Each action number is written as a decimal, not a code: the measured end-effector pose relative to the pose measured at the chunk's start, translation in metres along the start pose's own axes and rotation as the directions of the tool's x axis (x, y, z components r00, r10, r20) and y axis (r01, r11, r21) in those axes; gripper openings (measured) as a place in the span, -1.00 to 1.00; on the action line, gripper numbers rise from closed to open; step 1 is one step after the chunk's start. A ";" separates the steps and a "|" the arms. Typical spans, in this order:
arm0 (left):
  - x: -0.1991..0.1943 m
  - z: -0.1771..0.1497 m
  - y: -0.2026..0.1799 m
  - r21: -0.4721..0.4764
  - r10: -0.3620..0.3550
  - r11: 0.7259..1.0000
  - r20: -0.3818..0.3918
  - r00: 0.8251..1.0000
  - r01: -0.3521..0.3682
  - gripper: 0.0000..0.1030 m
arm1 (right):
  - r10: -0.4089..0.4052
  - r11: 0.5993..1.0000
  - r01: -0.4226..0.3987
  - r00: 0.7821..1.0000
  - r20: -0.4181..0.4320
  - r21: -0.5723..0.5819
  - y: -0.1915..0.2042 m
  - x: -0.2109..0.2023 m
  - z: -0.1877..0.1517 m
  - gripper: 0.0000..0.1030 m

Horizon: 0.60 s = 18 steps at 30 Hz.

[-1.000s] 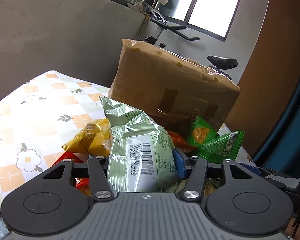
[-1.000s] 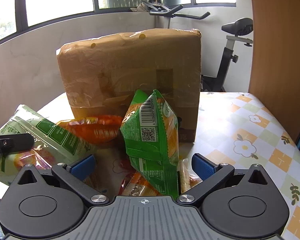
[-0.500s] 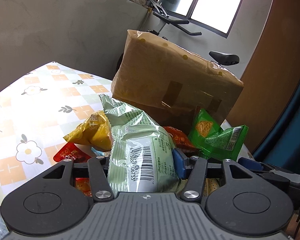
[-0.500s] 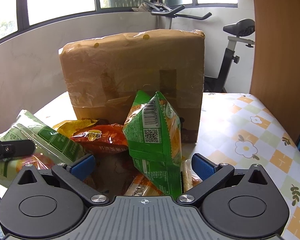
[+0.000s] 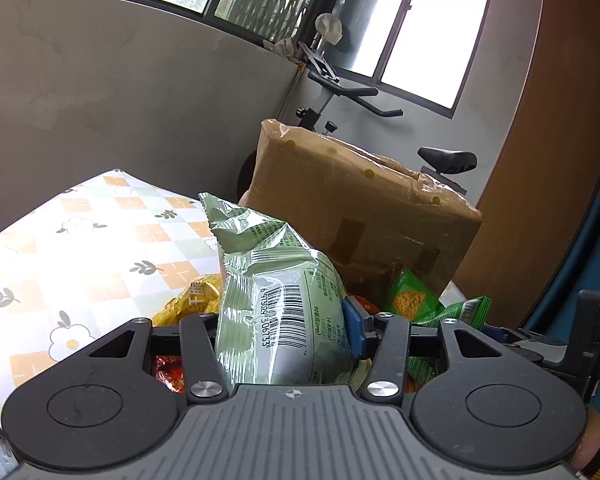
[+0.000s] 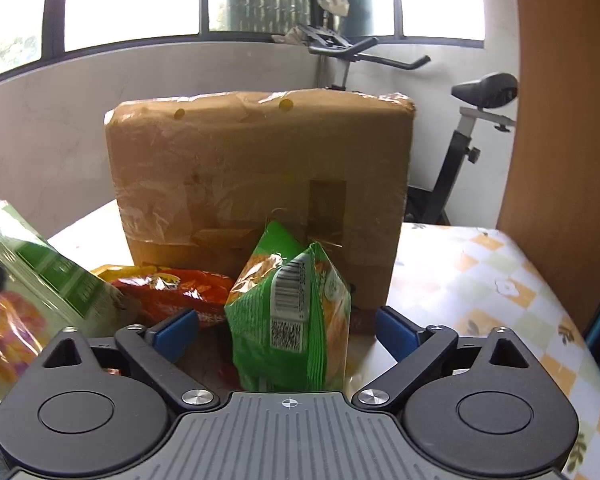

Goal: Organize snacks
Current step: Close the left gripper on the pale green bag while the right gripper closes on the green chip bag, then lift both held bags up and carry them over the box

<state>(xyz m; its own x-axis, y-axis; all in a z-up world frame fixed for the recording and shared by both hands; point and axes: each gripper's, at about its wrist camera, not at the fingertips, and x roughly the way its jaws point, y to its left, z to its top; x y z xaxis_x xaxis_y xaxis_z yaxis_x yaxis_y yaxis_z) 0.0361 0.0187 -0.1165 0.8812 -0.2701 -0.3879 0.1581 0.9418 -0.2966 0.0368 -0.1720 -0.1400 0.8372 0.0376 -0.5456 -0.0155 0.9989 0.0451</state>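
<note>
While the left gripper (image 5: pixel 284 332) is clamped on the pale green snack bag (image 5: pixel 276 300), the right gripper (image 6: pixel 286 330) has its jaws spread either side of the bright green chip bag (image 6: pixel 292 320) with gaps on both sides, so nothing is actually gripped there. Those right jaws have just been closing in, with the bag standing upright between them but not squeezed. The left jaws have also just tightened a bit, and the blue pad (image 5: pixel 354 332) on one side is pressed right into the bag's wrapper; the other pad is hidden behind the bag.

Everything sits on the table with the flower-check cloth (image 5: pixel 100 240). The taped cardboard box (image 6: pixel 260 192) stands upright toward the far edge of the table, and the snack pile is bunched up right in front of it. From the right wrist view, an orange-red bag (image 6: pixel 172 292) lies flat between the pale green bag (image 6: pixel 40 280) and the bright green one, near the foot of the box. From the left wrist view, a yellow bag (image 5: pixel 192 296) pokes out just beside the pale green bag on its left, and a small red packet (image 5: pixel 168 372) peeks out underneath the gripper. The bright green bag (image 5: pixel 416 304) shows up on the right there, leaning close to the box (image 5: pixel 360 200).

An exercise bike (image 6: pixel 472 120) stands behind the table by the window.
</note>
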 end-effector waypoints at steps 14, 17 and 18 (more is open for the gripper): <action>-0.007 0.014 -0.003 0.040 0.043 0.998 0.051 0.998 -0.045 0.02 | 0.035 0.998 -0.038 0.998 0.057 0.056 -0.017 -0.022 0.000 0.09; -0.009 0.017 -0.003 0.048 0.050 0.997 0.063 0.997 -0.053 0.02 | 0.031 0.996 -0.037 0.996 0.084 0.076 -0.024 -0.032 0.003 0.08; -0.011 0.018 -0.004 0.052 0.052 0.997 0.067 0.996 -0.056 0.02 | 0.028 0.996 -0.036 0.995 0.092 0.081 -0.027 -0.035 0.005 0.08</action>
<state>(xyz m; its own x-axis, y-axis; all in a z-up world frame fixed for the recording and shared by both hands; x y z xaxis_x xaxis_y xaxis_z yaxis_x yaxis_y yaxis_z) 0.0339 0.0219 -0.0955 0.9161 -0.2065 -0.3436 0.1317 0.9646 -0.2286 0.0105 -0.2002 -0.1177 0.8833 0.0630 -0.4646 -0.0012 0.9912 0.1321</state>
